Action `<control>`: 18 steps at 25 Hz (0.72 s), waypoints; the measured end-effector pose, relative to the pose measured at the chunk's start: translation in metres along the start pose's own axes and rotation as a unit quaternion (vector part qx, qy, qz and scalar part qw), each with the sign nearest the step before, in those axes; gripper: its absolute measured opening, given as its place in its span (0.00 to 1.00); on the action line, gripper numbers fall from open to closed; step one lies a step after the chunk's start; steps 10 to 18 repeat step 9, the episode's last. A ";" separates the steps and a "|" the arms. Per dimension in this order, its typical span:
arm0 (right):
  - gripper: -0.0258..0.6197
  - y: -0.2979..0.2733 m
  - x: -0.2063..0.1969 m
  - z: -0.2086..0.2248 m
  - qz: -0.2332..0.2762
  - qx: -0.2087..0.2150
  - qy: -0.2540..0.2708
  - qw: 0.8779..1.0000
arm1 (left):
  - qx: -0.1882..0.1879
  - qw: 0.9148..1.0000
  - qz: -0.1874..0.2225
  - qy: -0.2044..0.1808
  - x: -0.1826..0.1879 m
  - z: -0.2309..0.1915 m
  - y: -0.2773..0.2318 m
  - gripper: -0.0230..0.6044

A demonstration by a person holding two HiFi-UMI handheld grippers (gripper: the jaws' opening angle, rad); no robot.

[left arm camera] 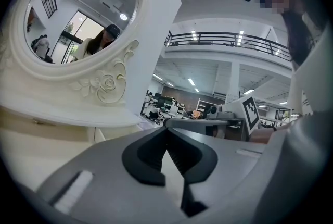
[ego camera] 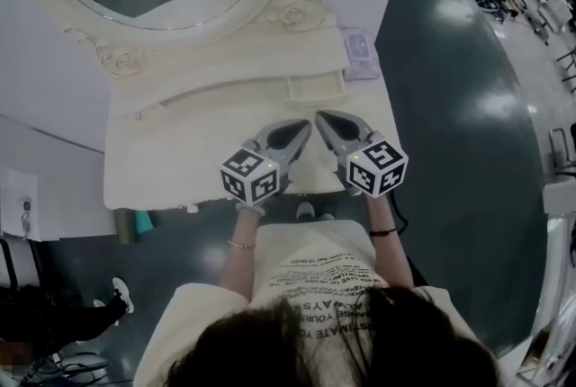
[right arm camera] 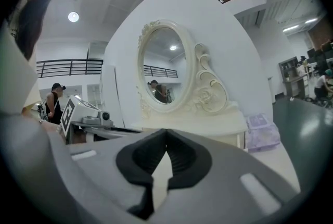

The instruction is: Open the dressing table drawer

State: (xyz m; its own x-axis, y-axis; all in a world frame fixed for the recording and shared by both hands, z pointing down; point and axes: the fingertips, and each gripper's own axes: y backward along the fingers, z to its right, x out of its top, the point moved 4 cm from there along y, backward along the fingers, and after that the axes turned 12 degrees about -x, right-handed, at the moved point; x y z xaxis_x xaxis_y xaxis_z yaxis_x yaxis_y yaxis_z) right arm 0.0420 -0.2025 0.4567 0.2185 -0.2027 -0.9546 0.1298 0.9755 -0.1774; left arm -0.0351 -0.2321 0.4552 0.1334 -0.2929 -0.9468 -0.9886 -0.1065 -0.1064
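left gripper over dressing table top, jaws together, empty. right gripper same, closed on nothing. drawer seems the small box under mirror shelf ahead; in or out unclear. fits pre-grab or post-release; any grab needs jaws parted.

Cream dressing table, grey left gripper and right gripper with black pads, black-and-white square-patterned marker cubes, dark teal floor, lilac box.

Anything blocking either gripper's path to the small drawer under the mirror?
Nothing visible. Only bare tabletop lies between the left gripper, the right gripper and the drawer. The purple pack sits off to the right, clear of that line.
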 end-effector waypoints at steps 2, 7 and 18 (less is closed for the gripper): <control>0.04 0.000 -0.001 0.001 0.000 0.000 0.000 1.000 | -0.002 1.000 -0.001 -0.001 0.000 0.000 -0.001 0.04; 0.04 0.000 -0.002 0.001 0.000 0.001 0.000 1.000 | -0.002 1.000 -0.003 -0.001 -0.001 -0.001 -0.001 0.04; 0.04 0.000 -0.002 0.001 0.000 0.002 -0.001 1.000 | -0.002 1.000 -0.003 -0.001 -0.001 -0.001 -0.001 0.03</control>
